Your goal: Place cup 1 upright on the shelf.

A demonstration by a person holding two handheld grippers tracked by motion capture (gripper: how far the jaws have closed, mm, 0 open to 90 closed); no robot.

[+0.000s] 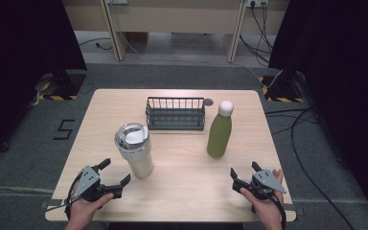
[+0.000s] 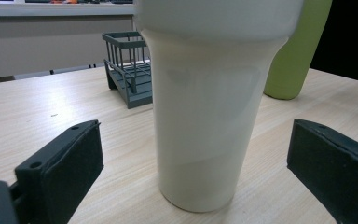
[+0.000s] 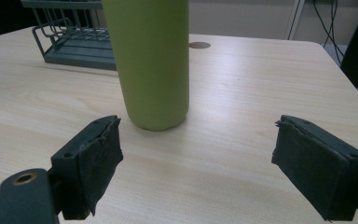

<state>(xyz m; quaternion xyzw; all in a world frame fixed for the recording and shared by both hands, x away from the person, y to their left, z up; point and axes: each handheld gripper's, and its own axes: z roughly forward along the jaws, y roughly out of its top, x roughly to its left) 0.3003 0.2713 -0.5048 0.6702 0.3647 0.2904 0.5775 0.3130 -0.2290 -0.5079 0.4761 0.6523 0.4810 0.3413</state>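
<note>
Cream cup point(image 1: 135, 151) upright on counter point(image 1: 187, 191), just ahead of left tool point(image 1: 114, 172), jaws wide, nothing held. Green bottle point(image 1: 219, 132) upright ahead of right tool point(image 1: 243, 173), jaws wide, nothing held.

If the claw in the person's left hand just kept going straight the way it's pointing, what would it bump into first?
Most likely the cream tumbler. It stands upright right ahead of the left claw, centred between its open jaws, which do not touch it. The grey wire rack and the green bottle stand farther back.
</note>
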